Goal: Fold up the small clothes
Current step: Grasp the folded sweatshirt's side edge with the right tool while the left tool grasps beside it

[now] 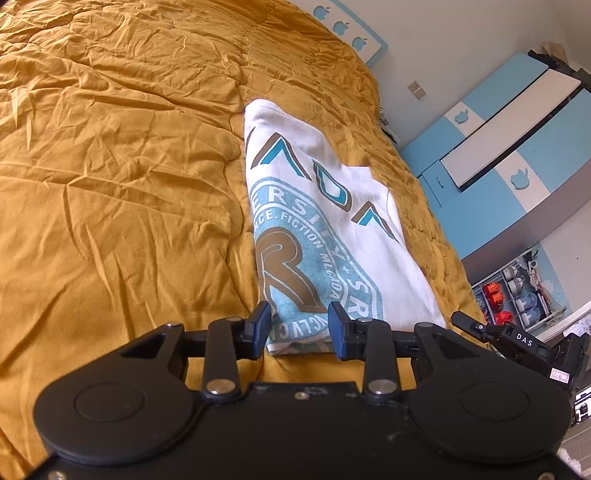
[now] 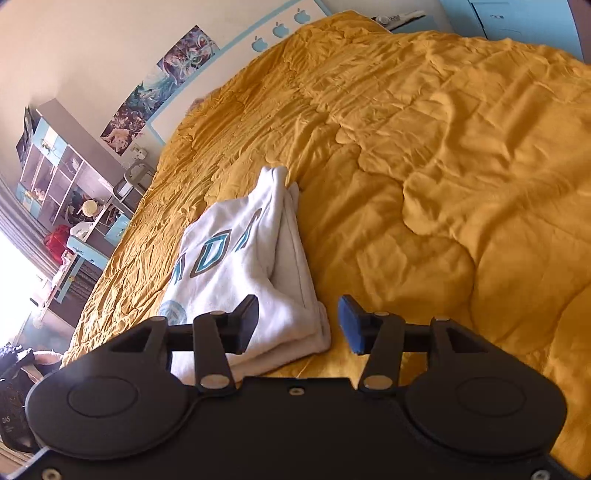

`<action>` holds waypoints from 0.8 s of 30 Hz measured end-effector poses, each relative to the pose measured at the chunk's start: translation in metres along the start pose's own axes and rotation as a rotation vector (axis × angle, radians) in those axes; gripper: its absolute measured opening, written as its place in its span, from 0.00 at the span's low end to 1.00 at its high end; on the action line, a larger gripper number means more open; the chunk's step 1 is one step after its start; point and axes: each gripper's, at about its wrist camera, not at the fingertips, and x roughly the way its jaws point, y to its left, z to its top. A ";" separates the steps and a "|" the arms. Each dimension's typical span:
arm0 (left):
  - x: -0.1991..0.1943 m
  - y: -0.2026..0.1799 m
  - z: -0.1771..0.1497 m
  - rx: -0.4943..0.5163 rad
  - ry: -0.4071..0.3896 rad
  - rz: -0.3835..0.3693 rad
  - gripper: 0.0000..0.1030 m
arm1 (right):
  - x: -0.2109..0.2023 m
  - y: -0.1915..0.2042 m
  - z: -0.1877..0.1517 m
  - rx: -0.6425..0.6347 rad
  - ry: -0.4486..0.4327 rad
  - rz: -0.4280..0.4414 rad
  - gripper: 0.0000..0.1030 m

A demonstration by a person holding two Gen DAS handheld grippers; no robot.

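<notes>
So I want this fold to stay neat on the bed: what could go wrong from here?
Two risks, both guesses. The folded white shirt lies on a rumpled orange quilt, so its layers could slide or sag. In the right wrist view the stacked edges by the right tongs look loose and uneven; a brushing finger could pull them open. The left tongs hang open over the near hem and might snag it.

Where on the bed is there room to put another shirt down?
Lots of bare mustard-yellow quilt lies left of the folded white T-shirt in the left wrist view, up to the headboard. Only a narrow strip lies between shirt and bed edge by the blue wardrobe. Crowded: the near hem, by the left gripper and right gripper.
</notes>
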 end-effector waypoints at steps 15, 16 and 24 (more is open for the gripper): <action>0.003 0.009 -0.003 -0.030 0.022 0.015 0.35 | 0.016 -0.007 -0.013 0.064 0.050 -0.051 0.14; -0.002 0.008 0.000 -0.024 0.005 0.013 0.35 | 0.012 -0.004 -0.011 0.047 0.044 -0.061 0.20; 0.009 0.023 0.053 -0.139 -0.061 -0.081 0.37 | 0.023 0.034 0.040 -0.168 -0.067 0.021 0.53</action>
